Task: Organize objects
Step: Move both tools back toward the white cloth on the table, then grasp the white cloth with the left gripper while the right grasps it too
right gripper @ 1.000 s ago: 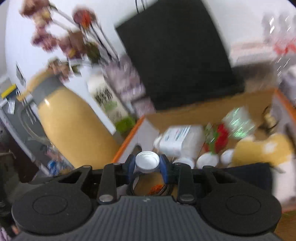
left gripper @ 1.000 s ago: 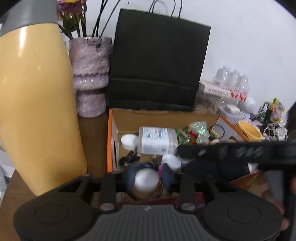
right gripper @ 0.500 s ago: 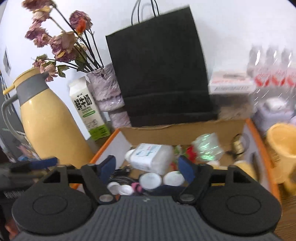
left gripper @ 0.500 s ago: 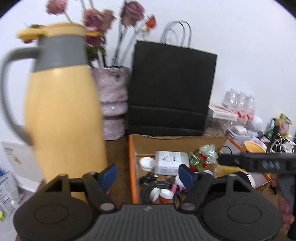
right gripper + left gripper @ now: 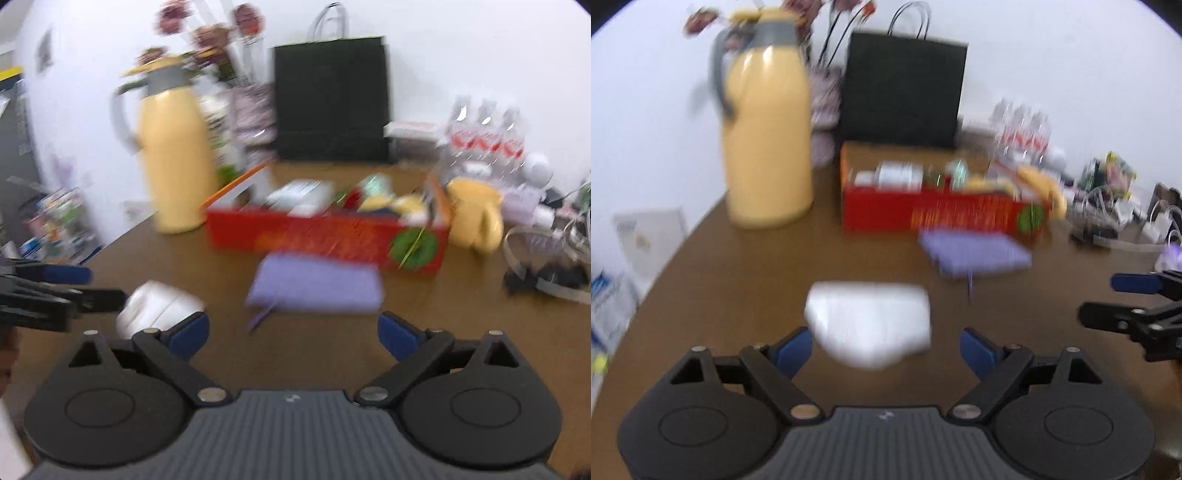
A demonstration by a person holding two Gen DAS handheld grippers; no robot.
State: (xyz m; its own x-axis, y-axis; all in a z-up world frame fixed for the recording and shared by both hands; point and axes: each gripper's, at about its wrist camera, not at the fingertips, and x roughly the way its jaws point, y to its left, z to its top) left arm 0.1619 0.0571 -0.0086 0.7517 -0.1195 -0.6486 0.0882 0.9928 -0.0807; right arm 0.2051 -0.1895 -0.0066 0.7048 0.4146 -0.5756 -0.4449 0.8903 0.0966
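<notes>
A red cardboard box (image 5: 942,214) (image 5: 325,232) full of small items stands on the brown table. A white soft packet (image 5: 871,321) (image 5: 159,306) lies in front of it, just ahead of my open, empty left gripper (image 5: 886,350). A purple pouch (image 5: 975,253) (image 5: 314,286) lies by the box, ahead of my open, empty right gripper (image 5: 293,336). Each gripper shows at the edge of the other's view. Both views are blurred.
A yellow thermos jug (image 5: 768,147) (image 5: 170,166) stands left of the box, with a flower vase (image 5: 255,110) and black paper bag (image 5: 905,88) (image 5: 332,99) behind. A yellow mug (image 5: 474,218), water bottles (image 5: 487,136) and cables (image 5: 546,258) sit right.
Both grippers let go of white caps over the box, opened, and pulled back and down toward the table's near side; the packet and pouch came into view.
</notes>
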